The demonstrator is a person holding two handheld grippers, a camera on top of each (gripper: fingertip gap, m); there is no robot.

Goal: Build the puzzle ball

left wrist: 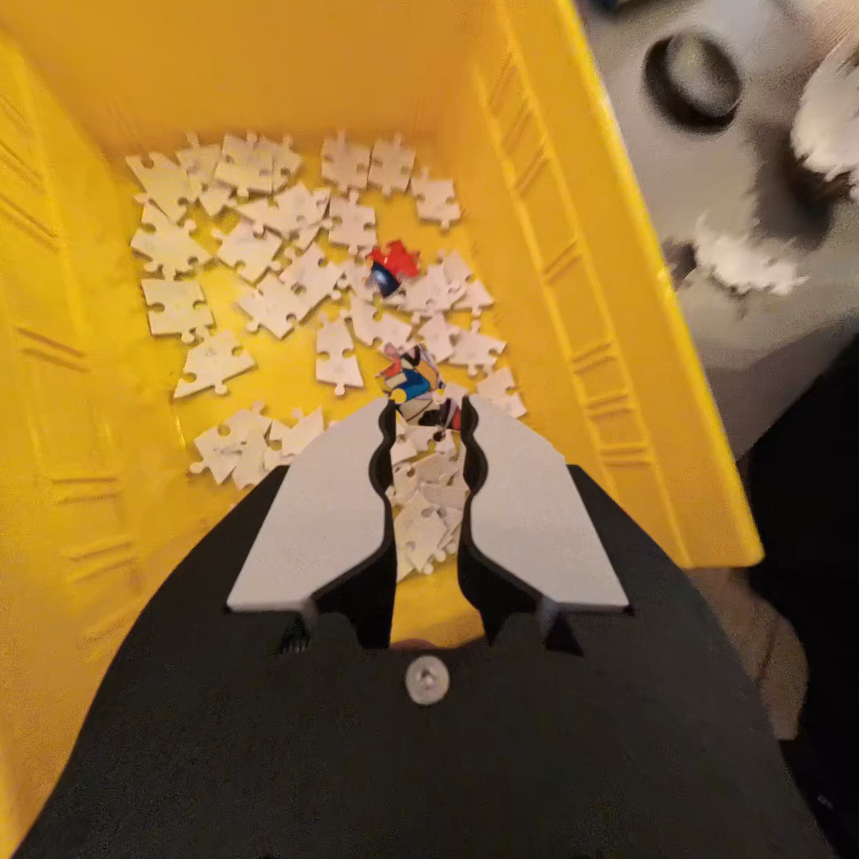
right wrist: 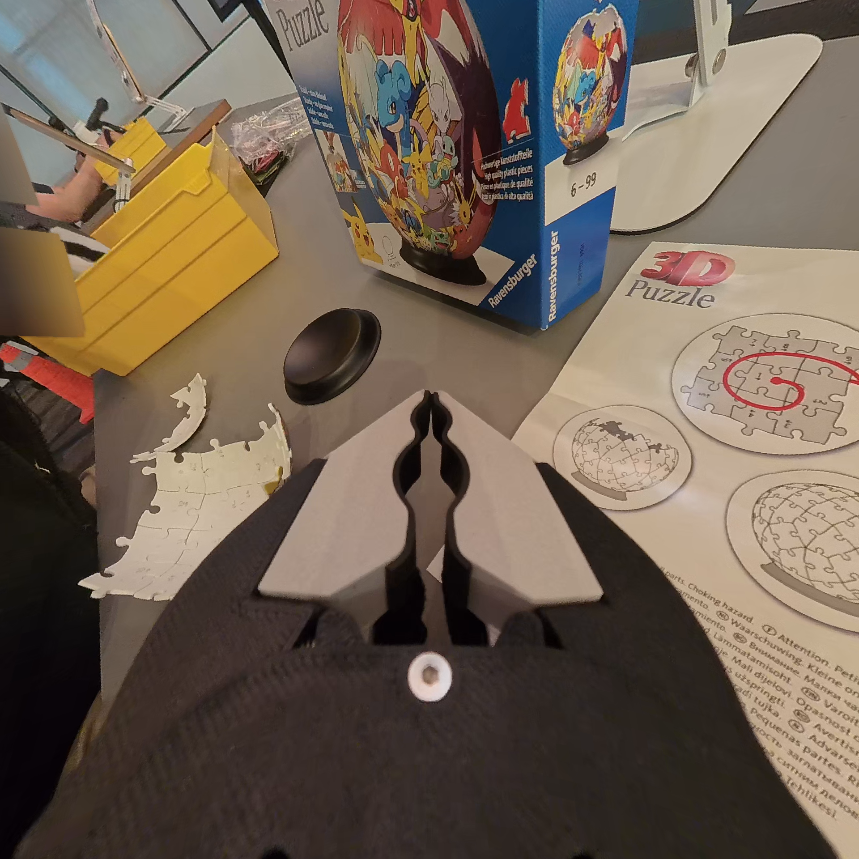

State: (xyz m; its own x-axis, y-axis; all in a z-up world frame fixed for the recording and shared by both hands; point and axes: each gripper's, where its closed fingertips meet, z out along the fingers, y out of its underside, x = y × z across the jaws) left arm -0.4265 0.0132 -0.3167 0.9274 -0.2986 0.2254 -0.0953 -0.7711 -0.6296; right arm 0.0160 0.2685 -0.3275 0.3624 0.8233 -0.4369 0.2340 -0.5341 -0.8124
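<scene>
Left gripper: the left gripper (left wrist: 426, 405) hangs inside the yellow bin (left wrist: 548, 195), pointing down at the pile, jaws parted with a clear gap and nothing between them.
Colourful piece: right off the fingertips lies a colourful piece (left wrist: 413, 379), printed side up, with a second printed bit just below it, partly hidden between the finger ends. Touching or just above? Can't tell from here.
Red and blue piece: farther up the bin floor sits a red and blue piece (left wrist: 393, 269), also face up, resting on pale ones.
Loose pieces: the loose pieces (left wrist: 260, 260) are scattered all over the bin floor, nearly all showing their pale backs, many overlapping.
Picture quality: the left wrist view is smeared with blur, especially outside the bin on the right.
Right gripper: over on the table, the right gripper (right wrist: 430, 395) hovers with its tips pressed together, jaws closed, gripping nothing.
Ball section: here is the build so far, a curved ball section (right wrist: 186, 506) of joined pale pieces lying on the grey table (right wrist: 455, 362), left of the right gripper, with a smaller curved strip (right wrist: 190, 409) just beyond it.
Stand: the black stand (right wrist: 330, 355) sits ahead of the closed tips, apart from the section.
Puzzle box: the puzzle box (right wrist: 465, 153) stands upright behind the stand.
Instruction sheet: the instruction sheet (right wrist: 697, 418) lies flat on the right.
Yellow boxes: more yellow boxes (right wrist: 172, 251) sit at the far left.
</scene>
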